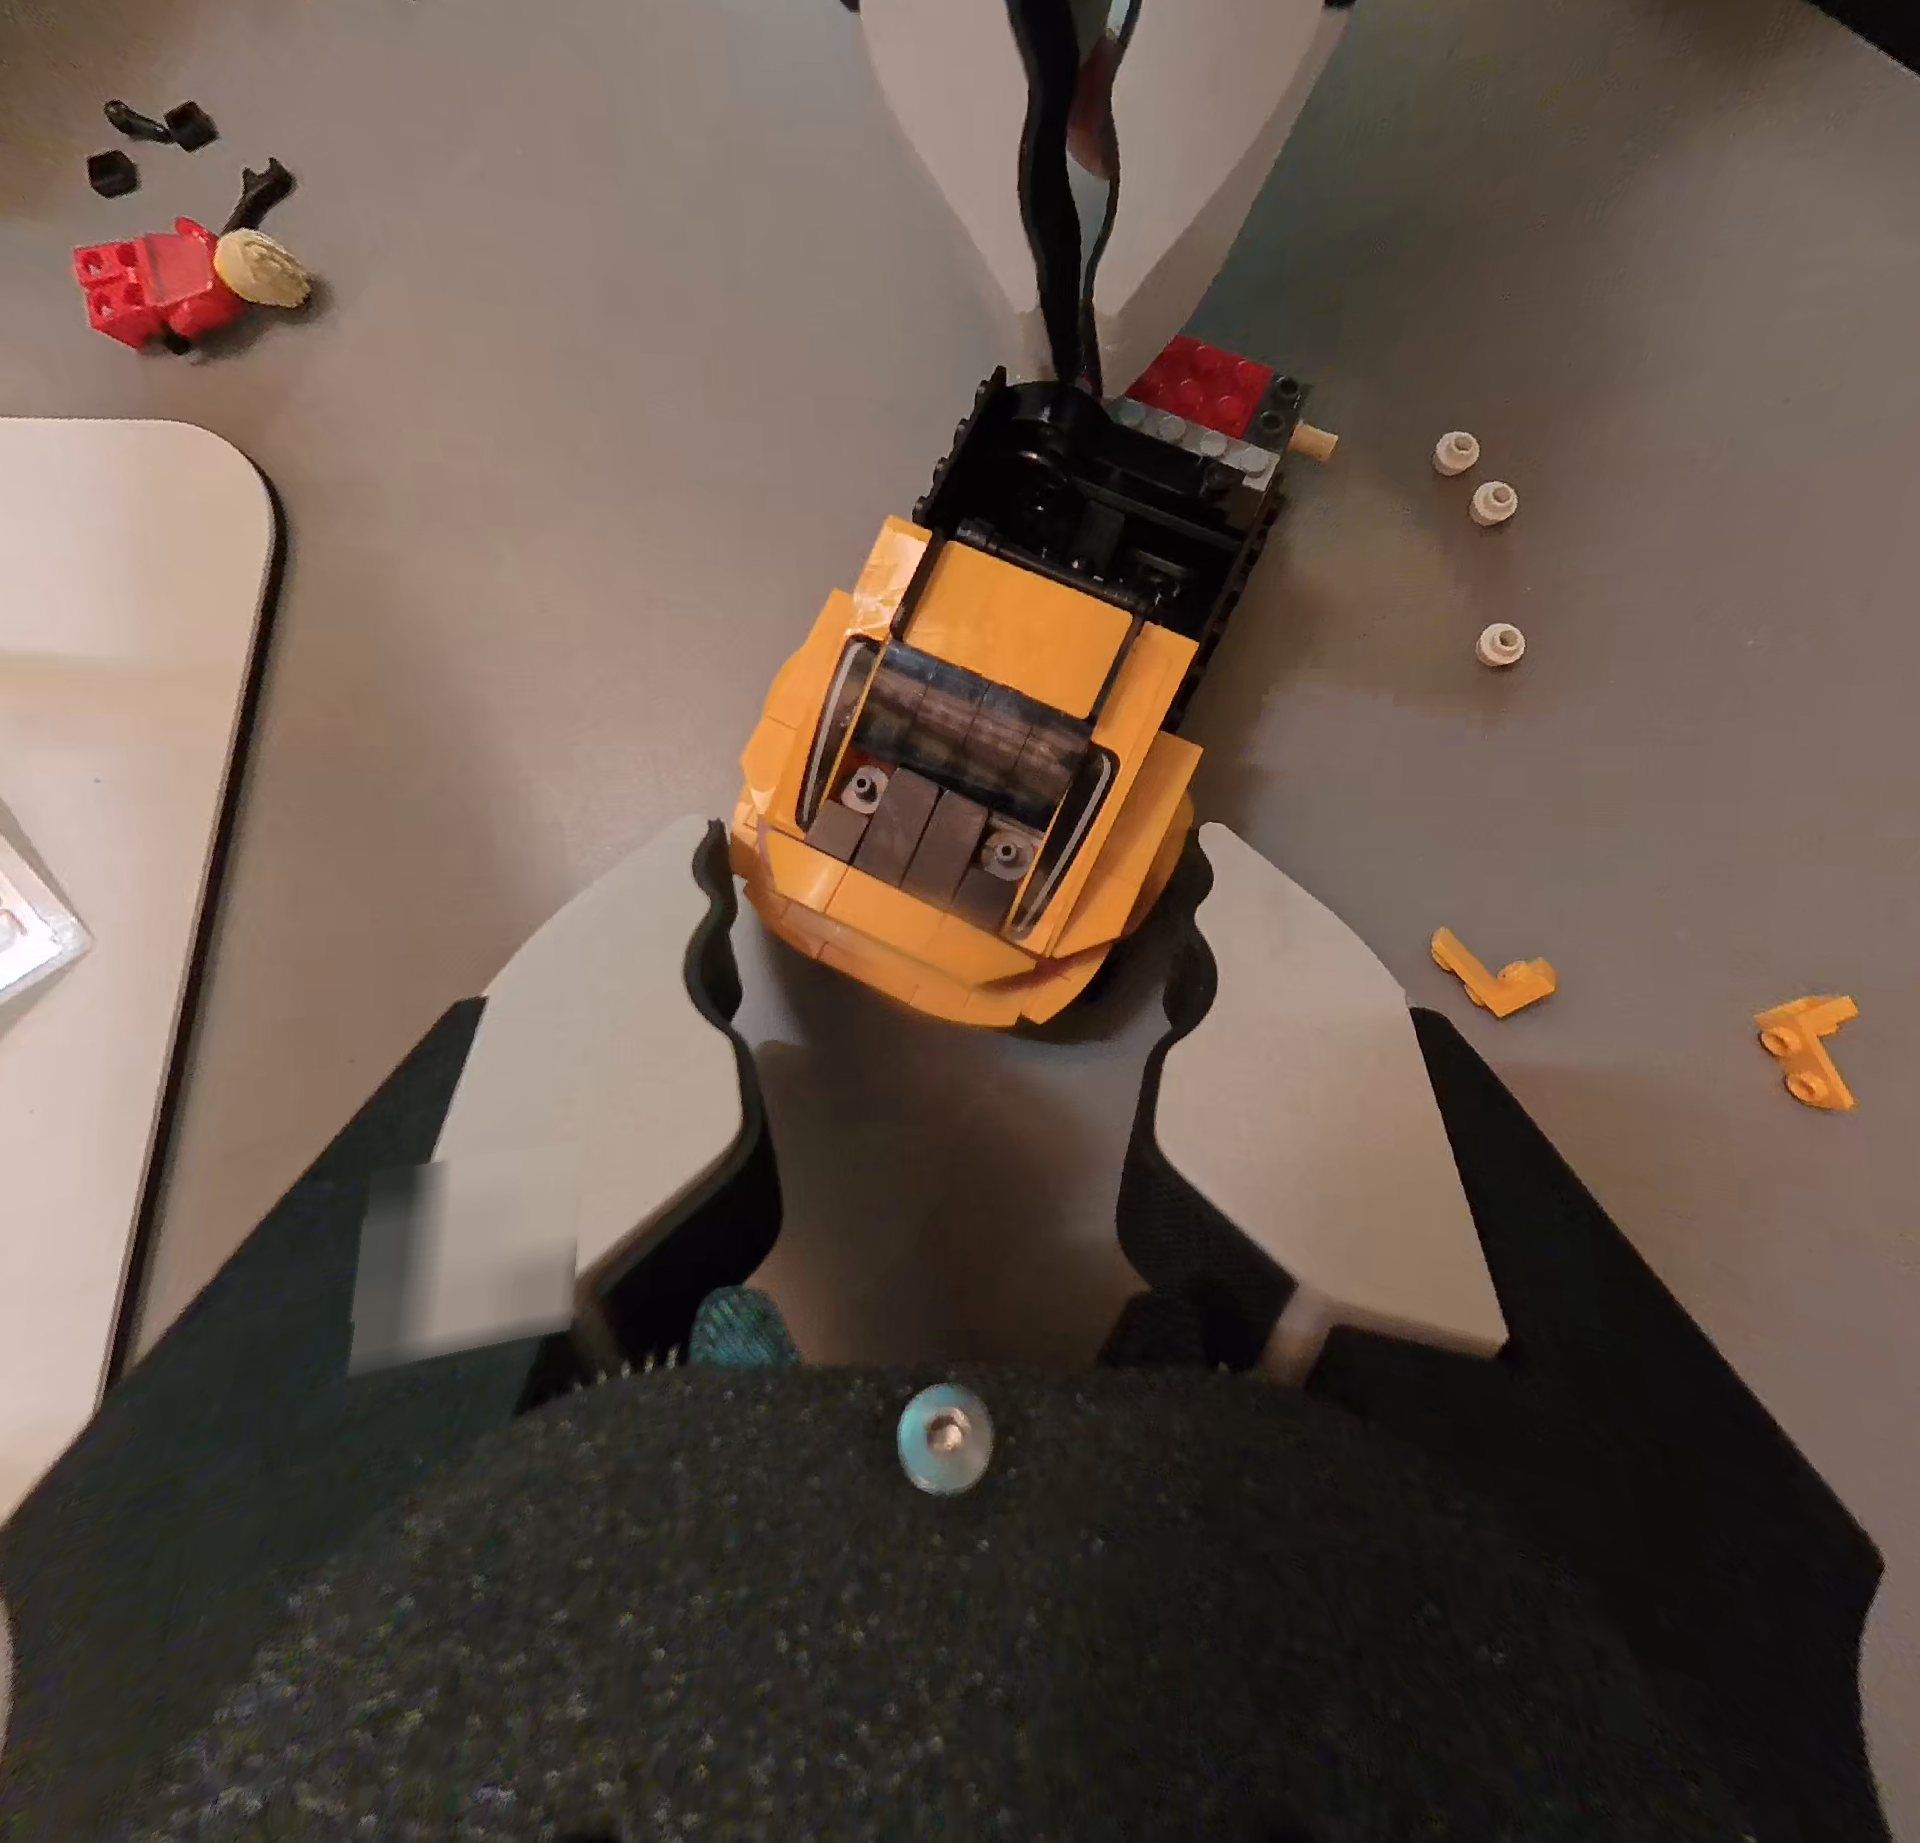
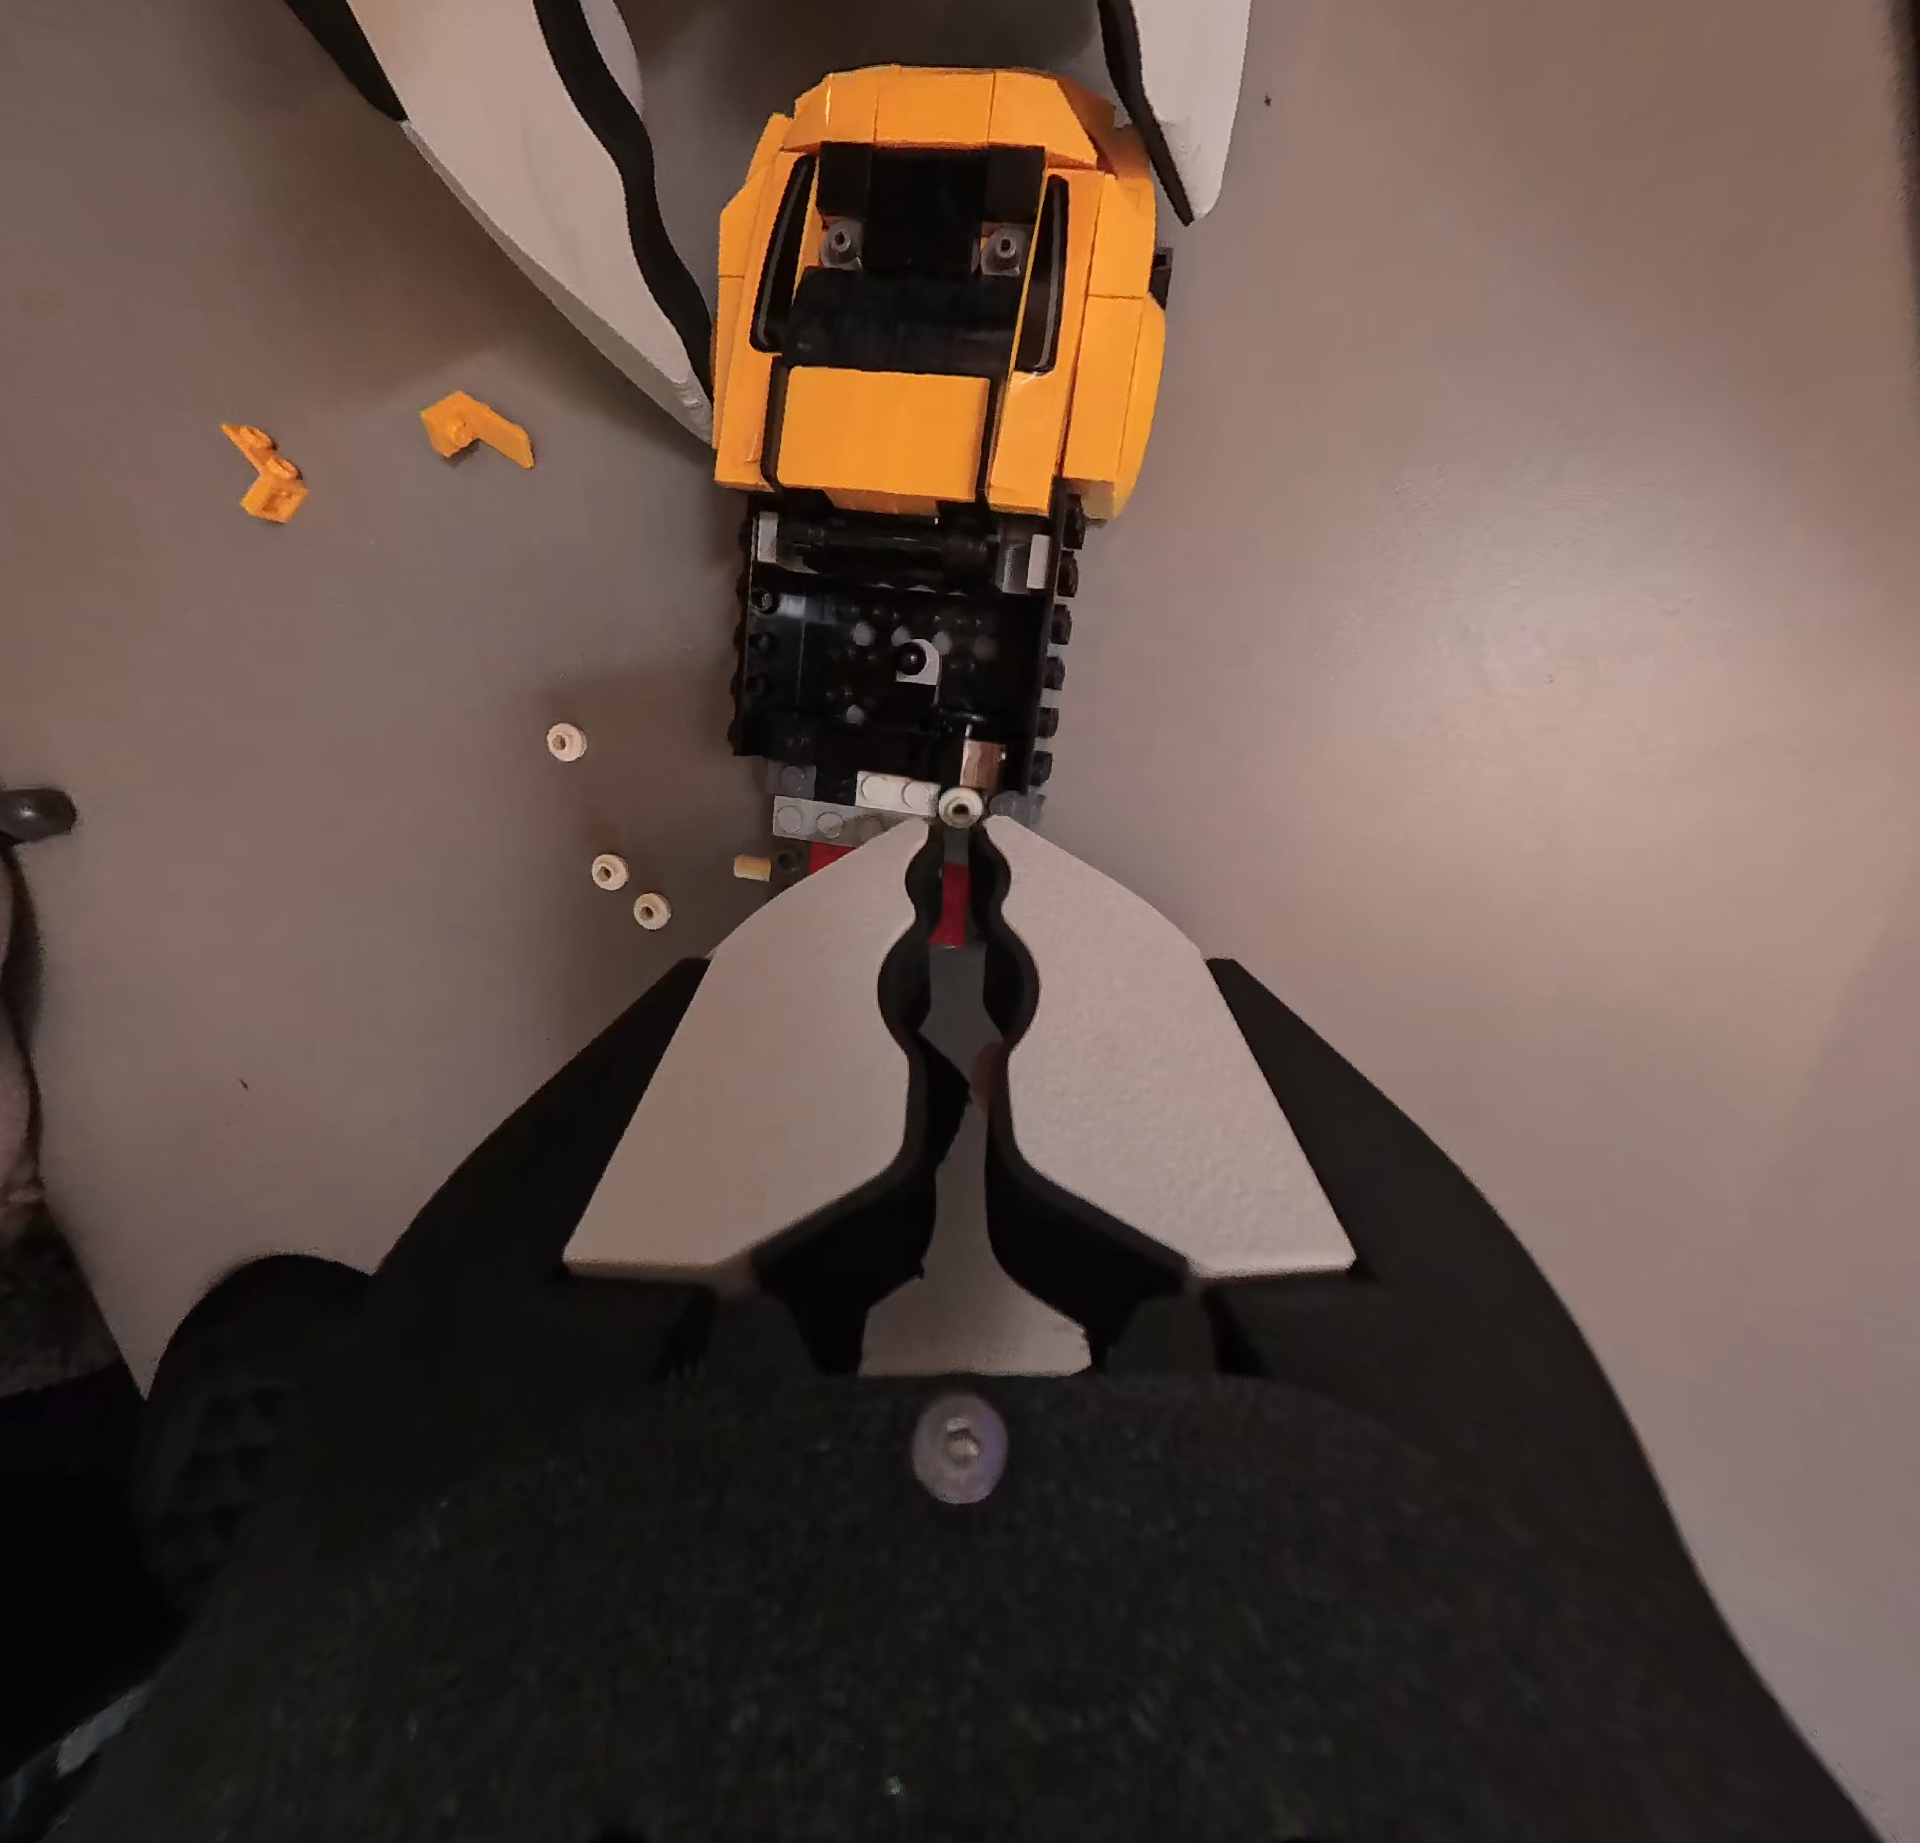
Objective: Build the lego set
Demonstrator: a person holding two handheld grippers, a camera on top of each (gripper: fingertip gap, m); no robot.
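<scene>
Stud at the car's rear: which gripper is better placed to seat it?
Likely right: its tips pinch the stud at the car's rear. Left straddles the front.

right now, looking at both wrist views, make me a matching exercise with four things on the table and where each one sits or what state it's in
Things:
1. brick car
2. left gripper
3. right gripper
4. three pale round studs

Places or states:
A. pinching a small white round stud at its fingertips, at the car's open black end
B. loose on the grey table, beside the car's black end
C. lying between the two grippers, orange nose toward the left one
D. jaws wide, one finger on each side of the orange nose

Pairs: 1-C, 2-D, 3-A, 4-B
</scene>
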